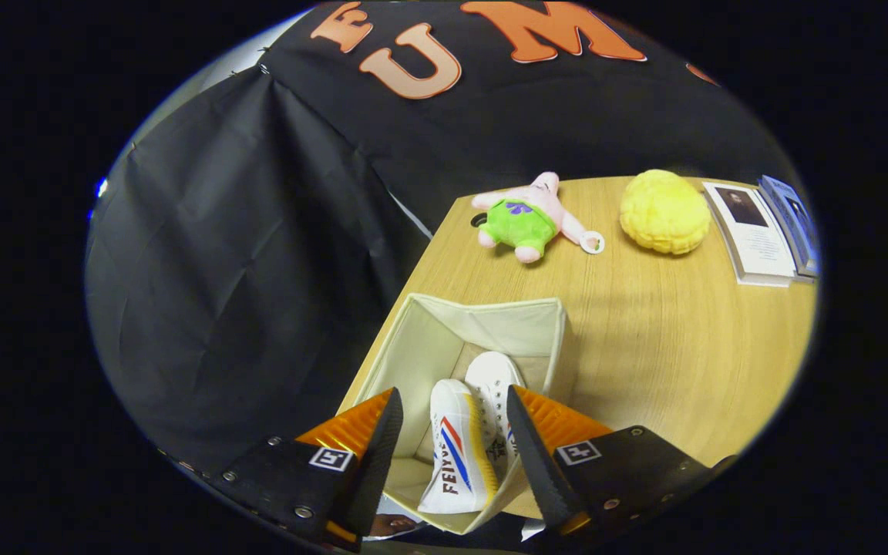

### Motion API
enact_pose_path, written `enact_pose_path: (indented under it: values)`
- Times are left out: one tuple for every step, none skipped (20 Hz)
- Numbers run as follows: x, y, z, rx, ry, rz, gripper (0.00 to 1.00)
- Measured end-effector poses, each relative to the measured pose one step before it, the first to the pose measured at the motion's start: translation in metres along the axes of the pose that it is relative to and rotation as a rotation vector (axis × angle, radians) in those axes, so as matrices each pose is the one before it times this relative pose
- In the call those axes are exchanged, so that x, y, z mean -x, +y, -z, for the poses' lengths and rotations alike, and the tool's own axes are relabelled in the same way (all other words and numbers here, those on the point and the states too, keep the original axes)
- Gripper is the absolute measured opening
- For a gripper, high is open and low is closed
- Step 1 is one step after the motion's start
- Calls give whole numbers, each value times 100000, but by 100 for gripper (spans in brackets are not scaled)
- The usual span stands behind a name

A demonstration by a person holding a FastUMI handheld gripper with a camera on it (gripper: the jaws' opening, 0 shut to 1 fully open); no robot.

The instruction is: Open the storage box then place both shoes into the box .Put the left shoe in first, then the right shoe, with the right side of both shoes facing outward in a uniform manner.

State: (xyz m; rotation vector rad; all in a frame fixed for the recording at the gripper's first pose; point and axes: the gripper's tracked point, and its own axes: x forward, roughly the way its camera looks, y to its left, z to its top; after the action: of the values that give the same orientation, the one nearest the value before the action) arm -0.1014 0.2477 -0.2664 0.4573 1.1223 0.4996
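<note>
An open cream fabric storage box (444,324) stands on the wooden table near its left edge. Two white canvas shoes lie inside it, side by side. The nearer shoe (453,455) shows a red and blue stripe and a yellowish sole rim. The second shoe (494,381) lies just right of it, laces and eyelets showing. My gripper (452,408) hovers above the box, open, its fingers spread to either side of the shoes with nothing between them.
Beyond the box on the wooden table (644,331) lie a pink and green plush toy (530,217), a yellow knobbly ball (664,212) and a stack of books (768,227) at the far right. The table's left edge drops off beside the box.
</note>
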Motion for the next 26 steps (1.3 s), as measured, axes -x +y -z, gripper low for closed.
enact_pose_path:
  values:
    - [797, -587, -838, 1747, -3446, 1719, 83]
    - [1018, -704, -934, 1989, -3812, 1885, 88]
    - [906, -727, -1046, 2034, -4332, 1967, 89]
    - [924, -738, -1012, 1486, -3777, 1359, 91]
    - [986, -548, -1045, 838, -3619, 766, 92]
    - [926, -566, -1340, 614, -4052, 1006, 93]
    - [1019, -644, -1335, 534, -4435, 1467, 93]
    - [1157, -852, -1514, 989, -4818, 2056, 94]
    - [944, -1131, -1498, 1543, -5177, 2524, 94]
    - [826, -1171, -1504, 1786, -4993, 3055, 95]
    - [753, -1120, -1428, 1812, -5006, 2864, 96]
    - [710, -1096, -1461, 1647, -5042, 2835, 96]
    - [675, -1126, -1439, 1400, -5058, 2374, 96]
    - [615, -1112, -1514, 966, -4939, 2507, 97]
    - [607, -1154, -1748, 558, -5319, 1919, 97]
    - [549, -851, -1469, 404, -4650, 1399, 97]
    - [431, -867, -1241, 487, -4286, 1505, 97]
    - [432, -873, -1188, 729, -4005, 1647, 97]
    - [487, -1011, -929, 1125, -3666, 1922, 97]
    - [392, -1144, -923, 1109, -3296, 2229, 97]
    - [338, -978, -885, 609, -3121, 1965, 98]
    - [246, -835, -850, 293, -2824, 1408, 98]
    - [417, -534, -670, -401, -2618, -375, 98]
    - [572, -36, -840, -913, -2393, -1244, 98]
    - [107, -252, -701, -828, -2380, -234, 98]
    - [-63, -492, -611, -124, -2018, 940, 98]
